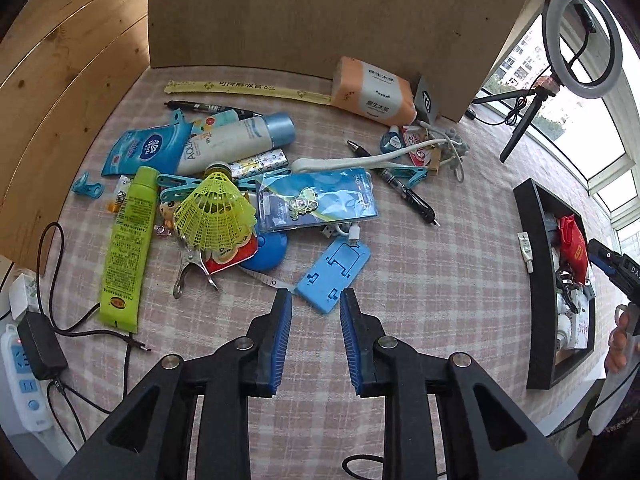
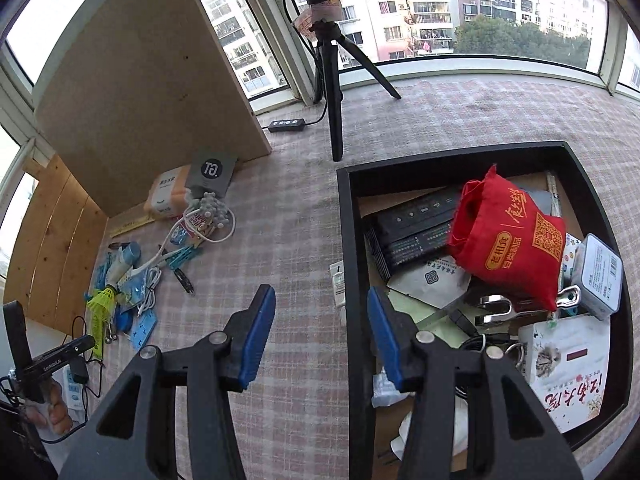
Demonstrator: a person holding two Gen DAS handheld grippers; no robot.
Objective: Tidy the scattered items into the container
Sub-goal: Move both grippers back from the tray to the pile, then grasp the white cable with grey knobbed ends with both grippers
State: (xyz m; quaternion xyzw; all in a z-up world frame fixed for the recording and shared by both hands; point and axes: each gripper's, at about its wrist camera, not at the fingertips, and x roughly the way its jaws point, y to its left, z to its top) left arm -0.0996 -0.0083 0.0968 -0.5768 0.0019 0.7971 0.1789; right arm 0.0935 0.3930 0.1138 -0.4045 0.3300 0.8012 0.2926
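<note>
The right tool (image 2: 322,302) is open and holds nothing. Its left finger is over the checked cloth and its right finger over the rim of the black tray (image 2: 345,216). A red bag (image 2: 506,240) lies in the tray. A yellow shuttlecock (image 2: 102,300) sits far left in the pile.

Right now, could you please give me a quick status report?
Left gripper open, empty, nearing blue plastic phone stand. Right gripper open over black rectangular tray rim. Path unobstructed.
</note>
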